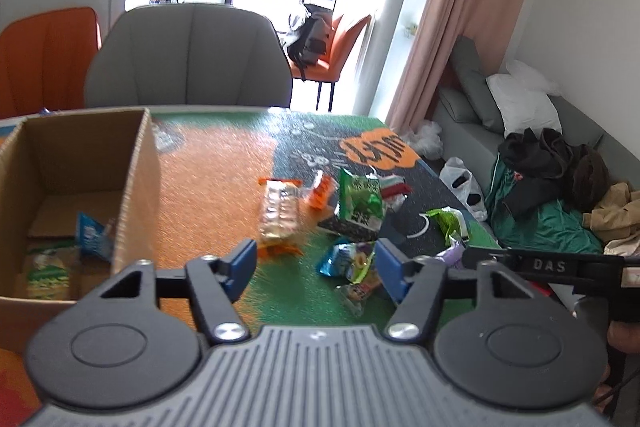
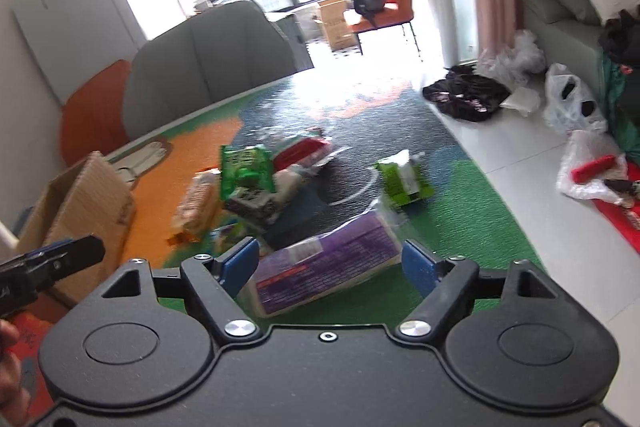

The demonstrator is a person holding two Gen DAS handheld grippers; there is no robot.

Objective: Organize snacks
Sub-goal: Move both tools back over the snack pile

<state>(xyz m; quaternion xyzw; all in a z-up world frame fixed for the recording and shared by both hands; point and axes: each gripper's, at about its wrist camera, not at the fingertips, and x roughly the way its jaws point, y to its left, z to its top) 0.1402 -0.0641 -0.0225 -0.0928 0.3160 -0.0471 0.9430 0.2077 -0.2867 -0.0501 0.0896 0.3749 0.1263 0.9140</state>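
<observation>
My left gripper hovers open over a small blue-green snack packet, which lies between its blue pads without touching them. The cardboard box stands to its left and holds a blue packet and a green-white pack. My right gripper is open around a purple packet lying on the green mat; its pads sit close to the packet's ends. Further back lie a clear cracker pack, a green bag, a lime packet and a red-white packet.
A grey chair and an orange chair stand behind the table. The table's right edge drops to a tiled floor with plastic bags. A sofa piled with clothes is at the right.
</observation>
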